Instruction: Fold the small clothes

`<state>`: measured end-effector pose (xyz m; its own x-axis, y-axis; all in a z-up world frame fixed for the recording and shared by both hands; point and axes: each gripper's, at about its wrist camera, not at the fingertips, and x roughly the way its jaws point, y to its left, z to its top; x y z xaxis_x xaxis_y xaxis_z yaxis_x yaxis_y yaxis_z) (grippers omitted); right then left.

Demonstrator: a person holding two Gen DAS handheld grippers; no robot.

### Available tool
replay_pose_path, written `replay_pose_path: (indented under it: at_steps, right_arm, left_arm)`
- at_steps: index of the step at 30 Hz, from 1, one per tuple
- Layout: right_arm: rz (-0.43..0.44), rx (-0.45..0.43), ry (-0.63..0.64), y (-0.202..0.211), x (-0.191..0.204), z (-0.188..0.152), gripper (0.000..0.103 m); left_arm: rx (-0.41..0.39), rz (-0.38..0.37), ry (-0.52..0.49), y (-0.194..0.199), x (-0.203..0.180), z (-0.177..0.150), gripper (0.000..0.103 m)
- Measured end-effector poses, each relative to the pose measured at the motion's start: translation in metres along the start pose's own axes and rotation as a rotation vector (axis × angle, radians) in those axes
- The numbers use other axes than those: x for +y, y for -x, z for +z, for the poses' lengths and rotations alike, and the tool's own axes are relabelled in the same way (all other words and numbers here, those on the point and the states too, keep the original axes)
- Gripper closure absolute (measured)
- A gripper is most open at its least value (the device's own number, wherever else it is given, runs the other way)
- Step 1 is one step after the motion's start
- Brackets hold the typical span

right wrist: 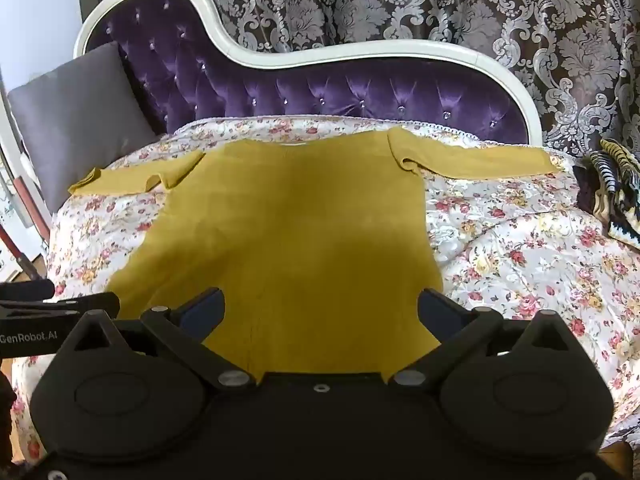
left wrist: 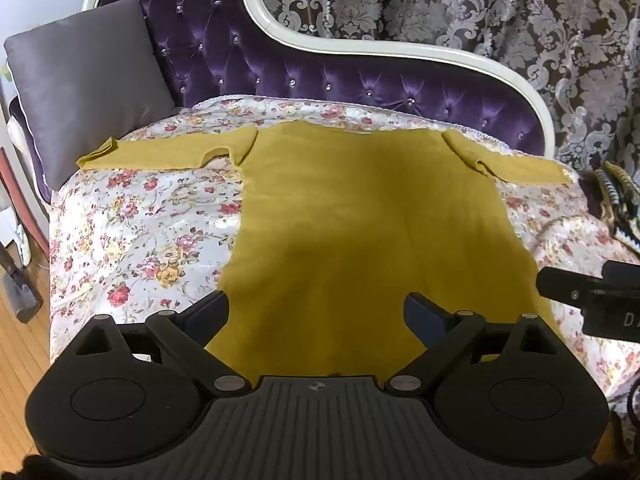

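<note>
Flat across a floral-print quilted cover lies a mustard-yellow knitted long-sleeved top, its body spread smooth and its two sleeves stretched out to either side near the far edge of the seat. Both claws hang above the garment's near hem with their jaws spread wide and nothing between them: the left gripper sits over the hem's left half, the right gripper over the right half, and neither can be seen pinching the fabric. From the left wrist view, the right tool's black body juts in at the right edge; from the right wrist view, the left tool shows at the left edge. Behind the top rises the purple tufted velvet backrest with a curved white frame, and a grey square cushion leans at the left end. A brown curtain with silver damask pattern covers the wall behind.
</note>
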<state>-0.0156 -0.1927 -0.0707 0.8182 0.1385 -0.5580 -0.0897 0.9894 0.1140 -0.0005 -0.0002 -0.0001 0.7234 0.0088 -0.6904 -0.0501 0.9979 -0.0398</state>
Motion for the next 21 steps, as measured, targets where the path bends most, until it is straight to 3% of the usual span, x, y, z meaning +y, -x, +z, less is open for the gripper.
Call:
replay_pose_path:
  at_steps: [21]
  right_arm:
    - [-0.018, 0.049, 0.064, -0.010, 0.011, -0.007, 0.001]
  left_arm:
    - [0.024, 0.012, 0.004, -0.004, 0.001, -0.002, 0.008]
